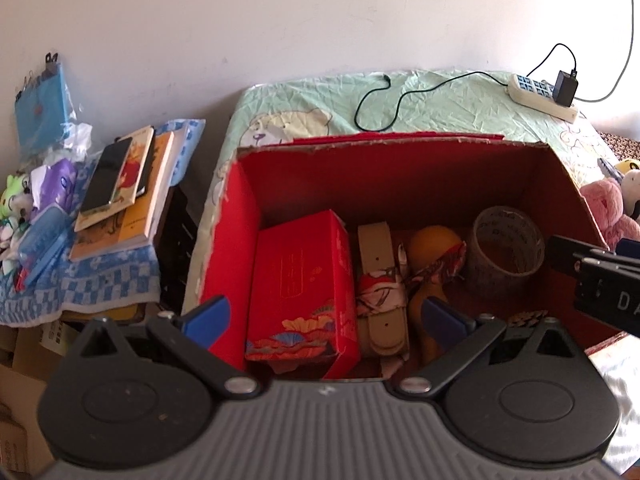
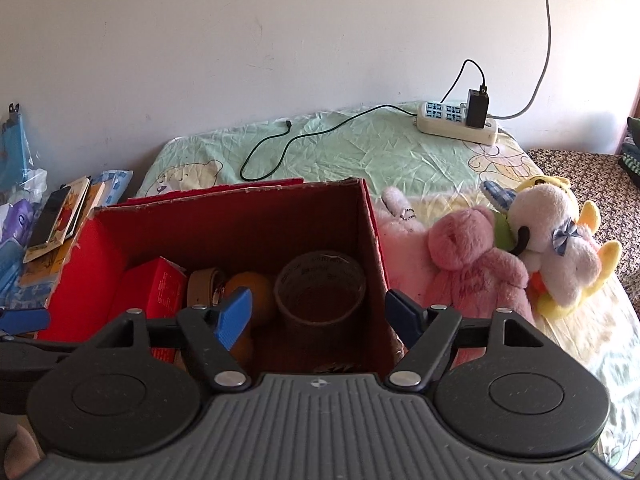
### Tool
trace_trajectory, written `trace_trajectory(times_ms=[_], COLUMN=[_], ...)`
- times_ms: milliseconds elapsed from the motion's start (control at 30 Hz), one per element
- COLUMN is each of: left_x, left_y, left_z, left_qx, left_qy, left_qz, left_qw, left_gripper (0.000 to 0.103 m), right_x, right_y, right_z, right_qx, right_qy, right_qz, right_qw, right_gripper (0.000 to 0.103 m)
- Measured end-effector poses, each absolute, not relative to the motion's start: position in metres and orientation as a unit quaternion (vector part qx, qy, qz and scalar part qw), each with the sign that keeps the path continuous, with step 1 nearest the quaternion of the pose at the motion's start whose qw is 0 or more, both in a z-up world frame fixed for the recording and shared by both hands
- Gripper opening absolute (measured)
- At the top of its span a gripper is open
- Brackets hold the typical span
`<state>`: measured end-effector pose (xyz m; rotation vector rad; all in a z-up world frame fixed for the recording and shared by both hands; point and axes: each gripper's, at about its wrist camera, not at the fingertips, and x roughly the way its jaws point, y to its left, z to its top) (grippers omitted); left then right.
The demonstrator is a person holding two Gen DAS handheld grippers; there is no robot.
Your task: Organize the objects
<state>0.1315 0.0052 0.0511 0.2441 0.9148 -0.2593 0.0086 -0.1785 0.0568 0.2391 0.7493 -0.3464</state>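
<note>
One open red cardboard box (image 1: 400, 168) sits on the bed, holding one small red carton (image 1: 304, 280) at its 9 o'clock side, one tan belt (image 1: 376, 248), one orange gourd-shaped thing (image 1: 434, 244) and one tape roll (image 1: 506, 240) toward 3 o'clock. Two plush toys lie outside at 3 o'clock, a pink bear (image 2: 476, 264) and a white-and-yellow animal (image 2: 552, 248). Both tools hover level over the box's near rim, the left gripper (image 1: 324, 316) and right gripper (image 2: 320, 312) each spread wide, gripping and touching nothing.
</note>
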Motion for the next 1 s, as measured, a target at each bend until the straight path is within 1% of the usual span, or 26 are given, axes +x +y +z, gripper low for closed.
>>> trace_trajectory(times_ms=[100,233,1000], left_x=[0.1318,0.1322,0.1362], left_y=[0.0075,0.0104,0.0058], left_z=[0.051,0.0505,0.0452], left_qx=[0.116,0.115,0.121], left_qy=[0.439,0.437,0.437], left_qz=[-0.122,-0.122,-0.131], left_qw=[0.883,0.883,0.882], left_gripper=[0.101,0.101,0.101], right_x=[0.0091,0.0087,0.0069], right_y=[-0.1775,-0.1794,-0.1799], right_z=[0.0563,0.055,0.0494], right_qx=[0.107,0.107,0.1], right_qy=[0.362,0.363,0.37], right_qz=[-0.171,-0.175,-0.188], right_qw=[0.91,0.909,0.905], right_gripper=[0.072,0.07,0.069])
